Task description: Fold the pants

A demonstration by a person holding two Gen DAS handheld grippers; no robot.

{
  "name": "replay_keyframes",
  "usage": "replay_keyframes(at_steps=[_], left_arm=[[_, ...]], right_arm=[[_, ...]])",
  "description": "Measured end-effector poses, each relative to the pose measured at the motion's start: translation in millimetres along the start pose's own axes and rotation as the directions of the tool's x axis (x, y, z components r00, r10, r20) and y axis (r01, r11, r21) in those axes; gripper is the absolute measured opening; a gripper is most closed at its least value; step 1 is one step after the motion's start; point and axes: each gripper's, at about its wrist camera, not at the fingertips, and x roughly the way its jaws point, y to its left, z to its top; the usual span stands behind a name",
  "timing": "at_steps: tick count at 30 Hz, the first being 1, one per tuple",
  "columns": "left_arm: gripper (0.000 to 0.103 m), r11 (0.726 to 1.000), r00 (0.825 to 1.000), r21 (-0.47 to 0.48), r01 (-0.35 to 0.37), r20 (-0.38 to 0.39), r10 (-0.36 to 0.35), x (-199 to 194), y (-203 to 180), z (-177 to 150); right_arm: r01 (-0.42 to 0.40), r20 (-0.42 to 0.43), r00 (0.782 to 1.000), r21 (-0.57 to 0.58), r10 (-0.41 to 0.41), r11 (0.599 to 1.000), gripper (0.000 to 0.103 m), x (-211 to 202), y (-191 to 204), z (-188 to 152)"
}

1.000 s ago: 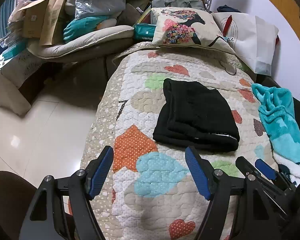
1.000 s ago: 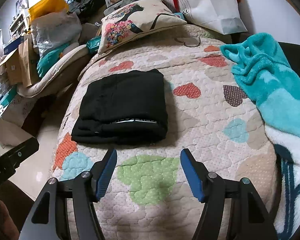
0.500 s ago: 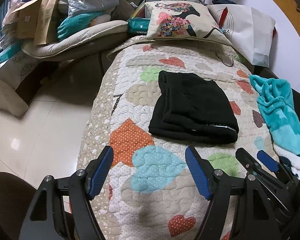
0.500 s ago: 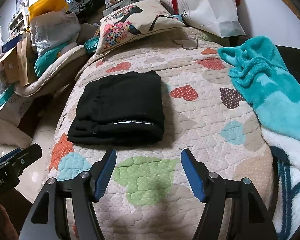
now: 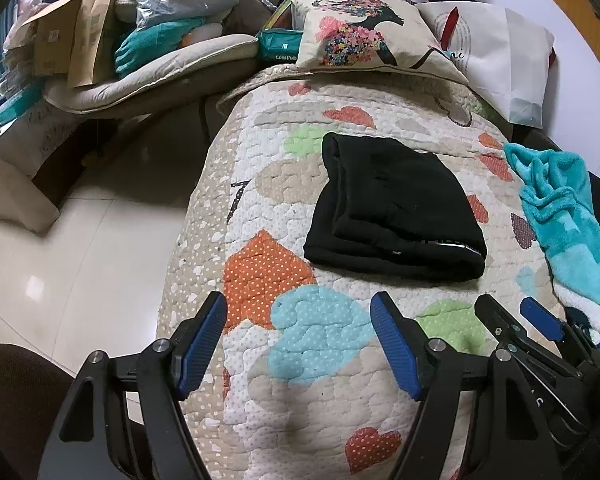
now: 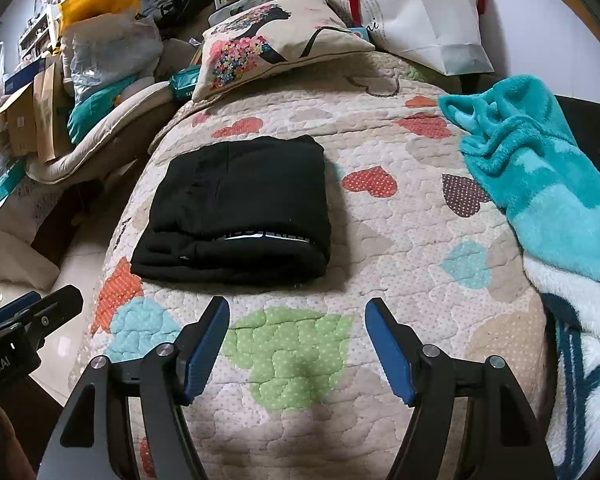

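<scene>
Quilt [image 6: 380,240]: heart-patterned, covering the whole bed, and it carries everything in play here.
Blanket [image 6: 548,200]: teal and fluffy, bunched along the quilt's right edge, well apart from the pants.
Cushion [image 6: 268,44]: printed, propped at the quilt's far edge, a white bag just beside it.
Pants [image 6: 240,204]: black, already a compact stacked rectangle, lying left of the quilt's middle, nearer the left edge, folded edge with its pale stripe facing the grippers.
Left gripper [image 5: 300,340]: hovering over the near-left part of the quilt, fingers wide, nothing between them, clear of the pants.
Right gripper [image 6: 296,344]: over the green heart at the near edge, jaws have just been opening a touch further, wide and empty, short of the pants.
Stage: by my reading the fold looks finished, both tools off the cloth.
Risk one: a finger dipping forward could catch the near folded edge and drag the top layer off the stack.
Risk two: the bundle sits close to the left edge, so a nudge that way might slide it toward the floor.
Risk three: the two grippers sit just beside each other and could knock together on a careless swing.
</scene>
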Motion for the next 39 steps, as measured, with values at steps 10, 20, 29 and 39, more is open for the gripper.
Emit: replay_keyframes(at_steps=[10, 20, 29, 39], left_arm=[[0.073, 0.999, 0.999, -0.024, 0.04, -0.034, -0.041, 5, 3, -1], [0.073, 1.0, 0.992, 0.002, -0.025, 0.12, 0.025, -17, 0, 0], [0.103, 0.991, 0.873, 0.05, -0.125, 0.48, 0.085, -95, -17, 10], [0.103, 1.0, 0.929, -0.009, -0.013, 0.37, 0.016, -100, -11, 18]], right_arm=[[0.002, -0.012, 1.0, -0.01, -0.002, 1.0, 0.077, 4, 0, 0], [0.01, 0.006, 1.0, -0.012, -0.009, 1.0, 0.077, 3, -1, 0], [0.03, 0.139, 0.99, -0.036, -0.025, 0.999, 0.077, -26, 2, 7], [0.017, 0.194, 0.981, -0.059, -0.005, 0.998, 0.078, -46, 7, 9]])
